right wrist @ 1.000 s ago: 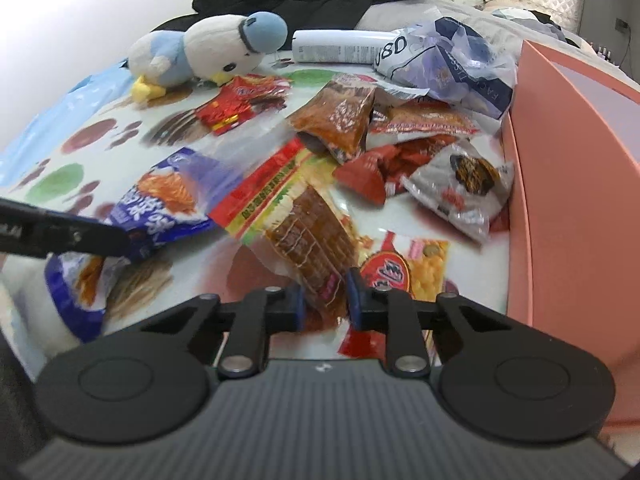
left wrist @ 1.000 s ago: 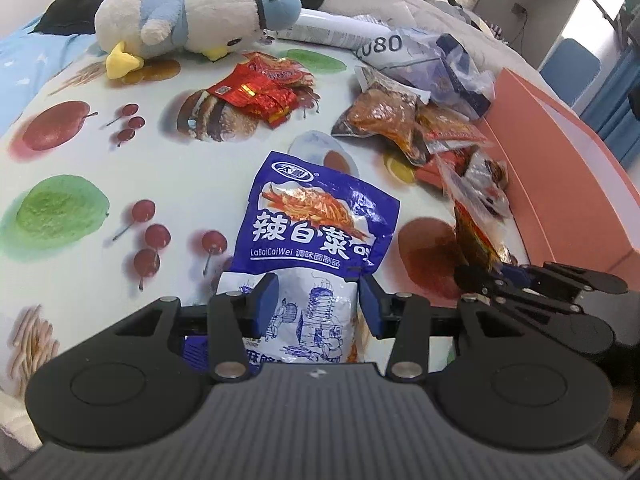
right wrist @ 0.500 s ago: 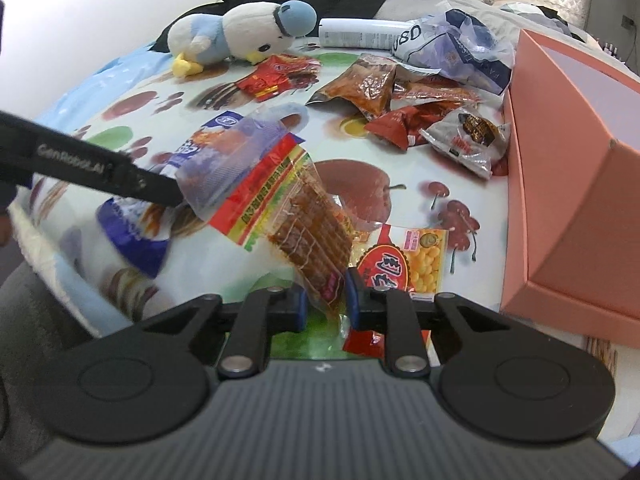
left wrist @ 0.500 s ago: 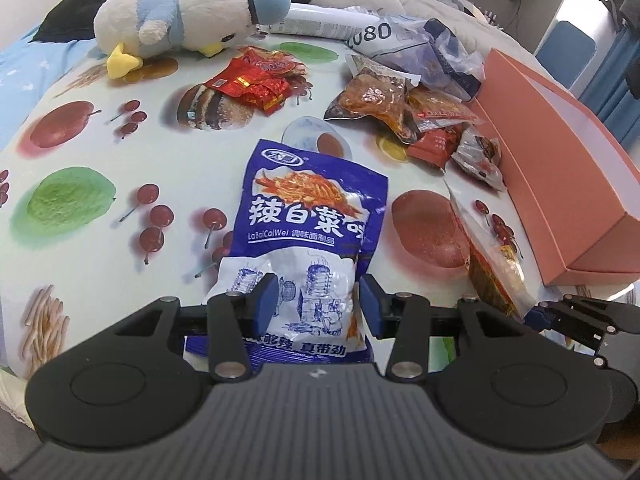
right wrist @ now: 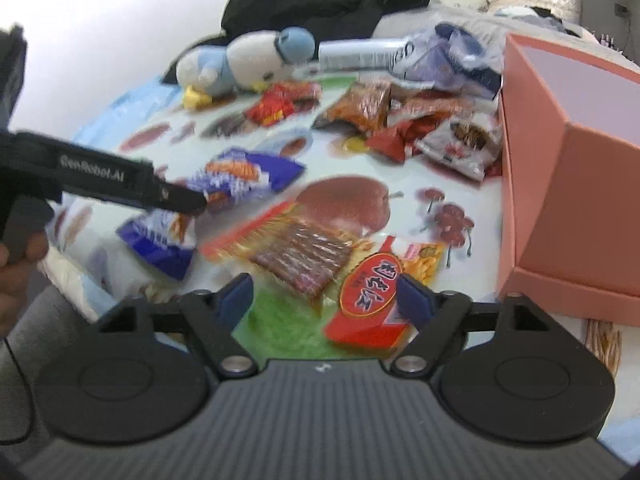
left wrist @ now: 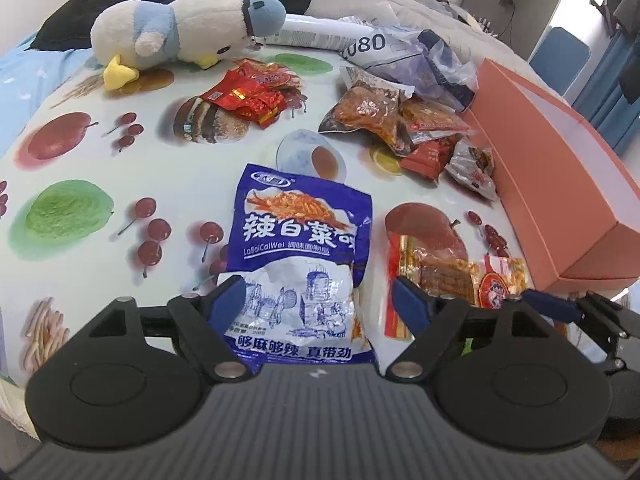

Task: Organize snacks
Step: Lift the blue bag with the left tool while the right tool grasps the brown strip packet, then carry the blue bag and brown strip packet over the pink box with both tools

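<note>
A blue snack bag [left wrist: 298, 248] lies flat on the fruit-print tablecloth, its near end between the open fingers of my left gripper [left wrist: 320, 304]. A clear packet of brown jerky with red edging [right wrist: 296, 252] lies on the cloth in front of my open right gripper [right wrist: 324, 296], beside a red and yellow snack packet [right wrist: 372, 292]. The jerky packet also shows in the left wrist view [left wrist: 432, 276]. A pile of several snack packets [left wrist: 404, 120] lies further back. The right wrist view is blurred.
An open salmon-pink box [left wrist: 560, 168] stands at the right edge of the table. A plush duck [left wrist: 180, 36], a red candy packet [left wrist: 248, 96], a white tube and a crumpled plastic bag [left wrist: 424, 56] lie at the back. The left gripper's arm [right wrist: 100, 184] crosses the right wrist view.
Both grippers have opened. The right one has let go of the jerky packet, which now lies flat on the cloth. The left one has released the blue bag and drawn back a little.
</note>
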